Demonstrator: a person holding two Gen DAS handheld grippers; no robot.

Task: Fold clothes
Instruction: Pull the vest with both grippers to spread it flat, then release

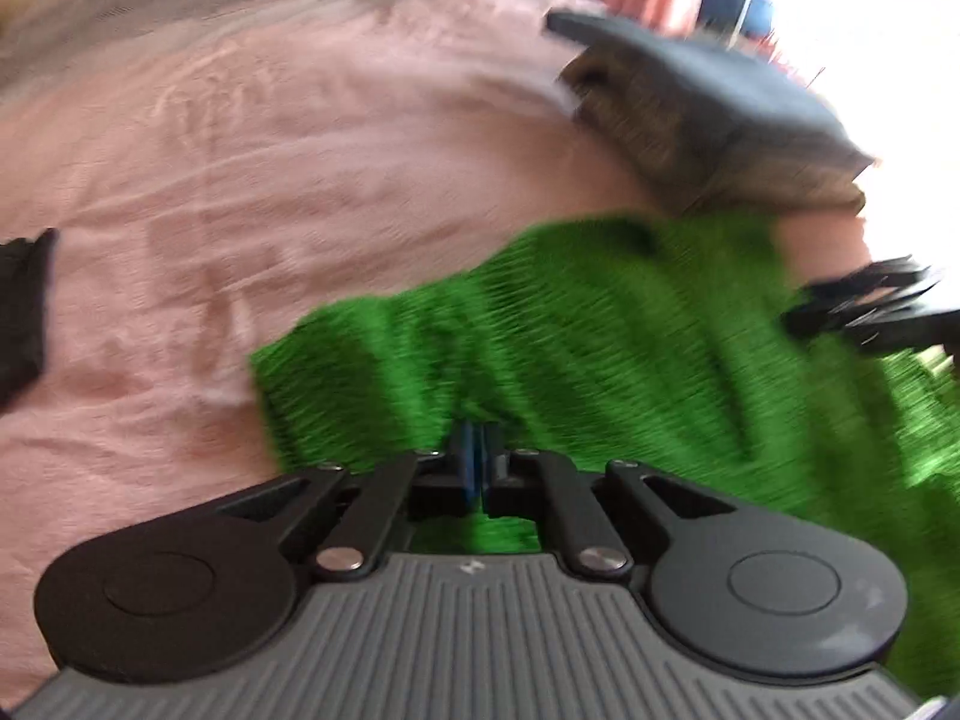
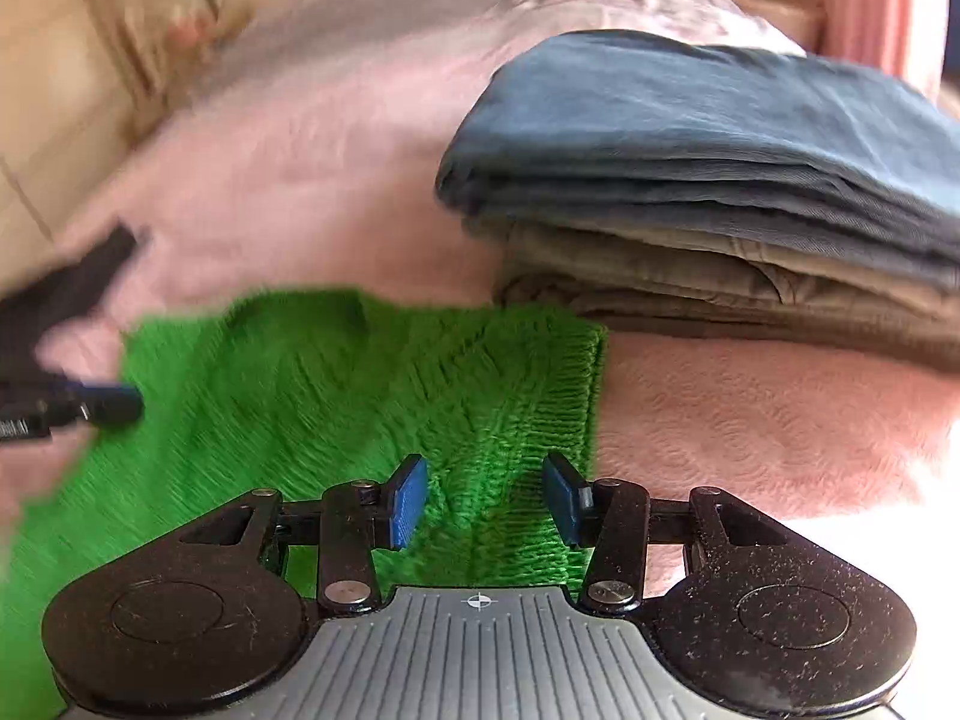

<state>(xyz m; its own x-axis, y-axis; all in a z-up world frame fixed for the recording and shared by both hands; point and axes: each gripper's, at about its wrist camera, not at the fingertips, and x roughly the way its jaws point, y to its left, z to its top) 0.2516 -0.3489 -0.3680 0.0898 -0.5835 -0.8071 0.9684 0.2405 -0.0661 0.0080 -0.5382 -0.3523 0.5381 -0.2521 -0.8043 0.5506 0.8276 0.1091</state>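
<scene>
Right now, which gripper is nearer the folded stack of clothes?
Right. The right gripper hovers open over the green sweater's ribbed edge, just below the folded stack. The left gripper is shut at the sweater's opposite side, farther away.

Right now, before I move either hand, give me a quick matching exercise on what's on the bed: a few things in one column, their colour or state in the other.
Things:
1. left gripper
2. right gripper
3. sweater
4. top item of the folded stack

States:
A. blue-grey
B. jaws apart, over the ribbed hem
C. bright green knit, spread on the pink bedspread
D. jaws together

Pairs: 1-D, 2-B, 3-C, 4-A
</scene>
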